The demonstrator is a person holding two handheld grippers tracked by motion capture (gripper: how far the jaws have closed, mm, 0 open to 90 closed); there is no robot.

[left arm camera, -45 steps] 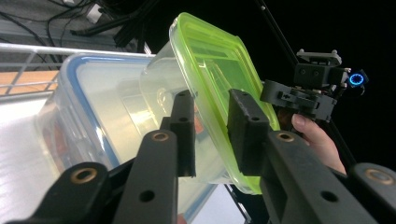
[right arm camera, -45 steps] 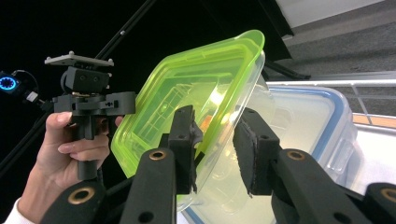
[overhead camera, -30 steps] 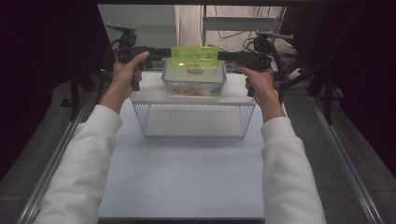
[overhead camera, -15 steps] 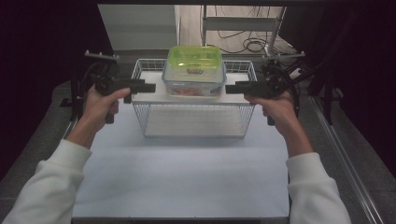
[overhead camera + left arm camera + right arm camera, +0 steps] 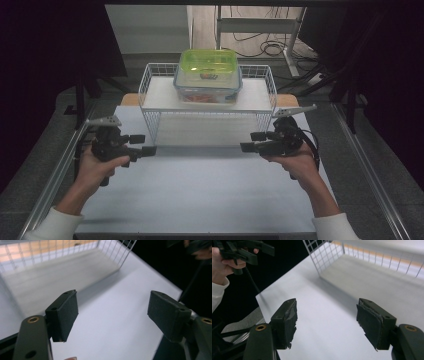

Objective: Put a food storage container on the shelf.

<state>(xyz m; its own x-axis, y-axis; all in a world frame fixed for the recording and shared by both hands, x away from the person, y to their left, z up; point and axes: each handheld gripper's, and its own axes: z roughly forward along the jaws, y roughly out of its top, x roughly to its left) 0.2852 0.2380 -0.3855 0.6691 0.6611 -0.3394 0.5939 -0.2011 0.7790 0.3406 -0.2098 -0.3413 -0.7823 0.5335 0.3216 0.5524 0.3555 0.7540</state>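
A clear box with a green lid (image 5: 207,75) stands on top of a white wire rack (image 5: 146,85), with orange contents showing through its wall. My left gripper (image 5: 142,144) hovers low over the white table in front of the rack's left corner. Its jaws are open and empty (image 5: 112,312). My right gripper (image 5: 248,141) hangs in front of the rack's right corner and points inward. Its jaws have just been opening and hold nothing (image 5: 327,317). Both grippers are well apart from the box.
The white table (image 5: 200,200) stretches between the grippers and the person. The rack's wire side (image 5: 125,255) (image 5: 317,255) rises just beyond each gripper's jaws. Metal rails (image 5: 55,175) run along both table sides. Cables lie on the floor at the back.
Both hands have left the sides of the box on the rack and come down and toward the person, ending low in front of the rack. The box stays on top.
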